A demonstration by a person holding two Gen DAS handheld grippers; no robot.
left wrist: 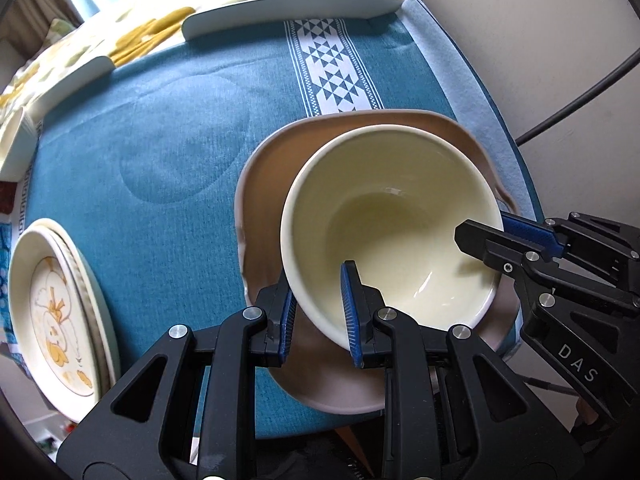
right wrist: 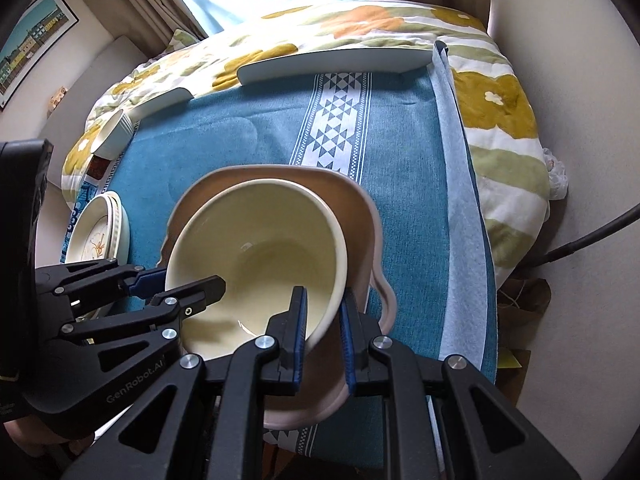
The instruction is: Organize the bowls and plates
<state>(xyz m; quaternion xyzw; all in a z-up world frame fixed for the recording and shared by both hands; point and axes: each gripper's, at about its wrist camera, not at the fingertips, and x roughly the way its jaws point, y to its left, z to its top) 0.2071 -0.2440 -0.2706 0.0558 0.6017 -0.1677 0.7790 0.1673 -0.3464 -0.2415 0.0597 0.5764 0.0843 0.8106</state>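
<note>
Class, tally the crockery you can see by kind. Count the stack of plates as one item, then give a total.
Bowls: 2 (cream bowl, ribbed bowl)
Pink dish: 1
White dishes at the far edge: 2 (long white dish, shorter white dish)
Plate stack: 1
Total: 6

Cream bowl (left wrist: 394,220): glazed ceramic, glossy, smooth, highlights on the inner wall. Under it, pink-brown dish (left wrist: 260,184): ceramic look, satin to matt, wavy rim. Teal tablecloth (left wrist: 160,128) beneath both: woven cloth, matt, visible weave, white patterned band. Left of the bowl, painted plates (left wrist: 52,312): glossy glaze. Left gripper (left wrist: 318,312) and right gripper (right wrist: 322,332): matt black plastic, ribbed blue rubbery pads, bright metal pins. Beyond the cloth, floral quilt (right wrist: 500,120): soft matt fabric.
</note>
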